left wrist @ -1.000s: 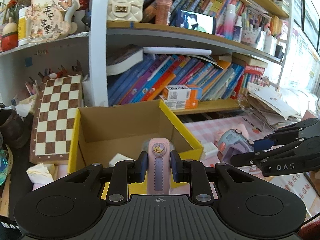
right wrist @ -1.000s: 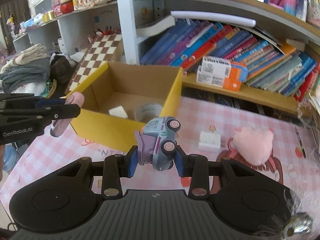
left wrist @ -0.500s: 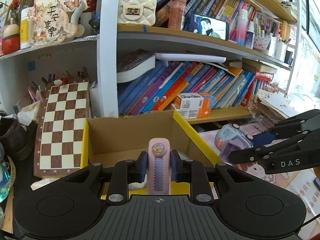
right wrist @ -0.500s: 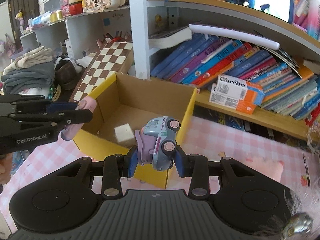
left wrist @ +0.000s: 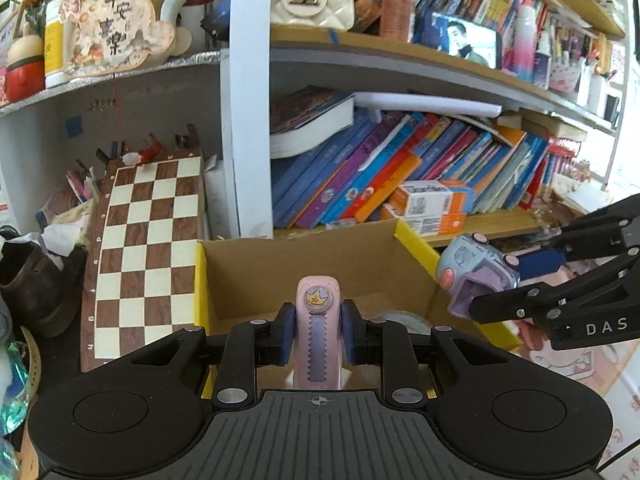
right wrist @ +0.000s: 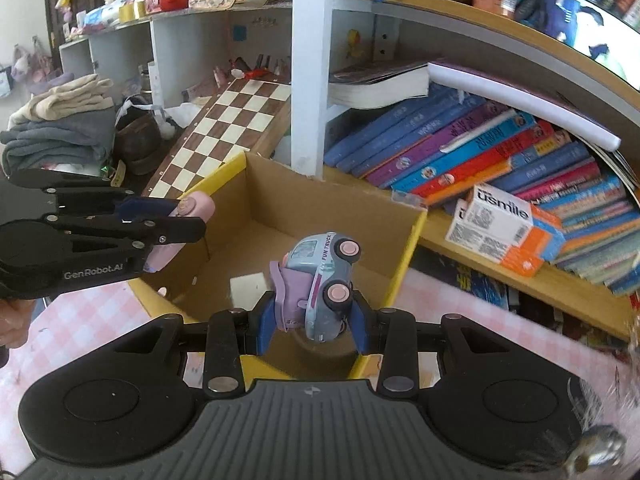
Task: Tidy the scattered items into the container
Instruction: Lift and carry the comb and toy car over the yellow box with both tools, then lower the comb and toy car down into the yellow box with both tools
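A: Eyes on the open yellow-rimmed cardboard box (right wrist: pixel 404 248), standing on the pink checked worktop (right wrist: pixel 472 304) right in front of the bookshelf. The right tongs (right wrist: pixel 314 320) are clenched on a pale blue toy truck with pink wheels (right wrist: pixel 320 280), tipped on its side and hanging over the box's open mouth.

B: And the left tongs (left wrist: pixel 316 338) are clamped on a slim pink comb-like case with a gold crown badge (left wrist: pixel 318 320), upright between the blue pads (left wrist: pixel 285 334), also above the box, nearer its left wall.

A: From the right wrist view those left tongs (right wrist: pixel 176 226) reach in across the box's left rim, the pink case (right wrist: pixel 188 210) poking out past the tips.

B: Inside the box, a small white square block (right wrist: pixel 248 286) lies on the cardboard floor. Something round and pale shows beside it, mostly hidden; I cannot tell what it is.

A: Left of the box, a brown-and-cream chessboard (left wrist: pixel 144 248) leans against the shelving. Behind the box, a row of slanted blue and purple books (right wrist: pixel 460 148), with an orange-and-white carton (right wrist: pixel 504 228) lying just right of the box's far corner.
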Demonstrator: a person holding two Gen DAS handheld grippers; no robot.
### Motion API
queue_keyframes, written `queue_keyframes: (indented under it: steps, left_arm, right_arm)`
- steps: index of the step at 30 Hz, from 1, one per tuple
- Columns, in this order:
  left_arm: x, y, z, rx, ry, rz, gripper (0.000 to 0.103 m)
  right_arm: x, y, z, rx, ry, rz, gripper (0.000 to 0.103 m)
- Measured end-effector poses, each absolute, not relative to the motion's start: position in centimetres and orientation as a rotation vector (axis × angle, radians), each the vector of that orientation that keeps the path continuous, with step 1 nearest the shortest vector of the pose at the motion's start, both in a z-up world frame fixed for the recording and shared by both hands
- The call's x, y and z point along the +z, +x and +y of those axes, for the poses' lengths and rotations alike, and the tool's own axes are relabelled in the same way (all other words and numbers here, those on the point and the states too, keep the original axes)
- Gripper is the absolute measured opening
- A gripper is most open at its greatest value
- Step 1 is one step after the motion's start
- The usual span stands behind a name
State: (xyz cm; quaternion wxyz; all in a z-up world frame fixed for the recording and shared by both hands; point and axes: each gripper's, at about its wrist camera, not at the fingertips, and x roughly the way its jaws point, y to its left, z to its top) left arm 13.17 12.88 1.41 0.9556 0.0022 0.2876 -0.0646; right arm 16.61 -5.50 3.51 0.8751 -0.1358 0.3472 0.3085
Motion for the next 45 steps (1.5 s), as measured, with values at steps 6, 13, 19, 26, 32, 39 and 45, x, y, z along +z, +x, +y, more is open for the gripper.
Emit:
queue_keyframes:
  steps: [6, 13, 19, 26, 32, 39, 45]
  left_arm:
    - [0.2, 15.2, 13.1, -0.137, 0.053, 0.636, 0.023]
    - [-1.6, 17.6, 13.3, -0.153, 0.073, 0.718, 0.023]
    - [-2.5, 18.9, 12.8, -0.180, 0.141, 0.776, 0.023]
    - [-3.6, 19.9, 12.4, -0.216, 0.182, 0.831, 0.023]
    - [-4.3, 20.4, 12.3, -0.232, 0.180, 0.855, 0.023]
    - [-5.0, 21.0, 12.2, -0.248, 0.185, 0.887, 0.023]
    - [-5.1, 21.1, 12.1, -0.258, 0.184, 0.898, 0.023]
  right_arm:
    - [2.7, 19.1, -4.1, 0.661, -0.313, 0.749, 0.036]
    - [1.3, 21.0, -2.1, 0.677, -0.392, 0.767, 0.036]
    - [0.1, 22.7, -0.4, 0.691, -0.450, 0.785, 0.036]
    - [-1.3, 25.1, 1.2, 0.701, -0.496, 0.805, 0.036]
    - [-2.8, 26.8, 2.2, 0.699, -0.515, 0.841, 0.036]
    - [-3.9, 28.1, 3.4, 0.712, -0.544, 0.854, 0.036]
    - [-4.5, 28.9, 4.1, 0.721, -0.553, 0.866, 0.036]
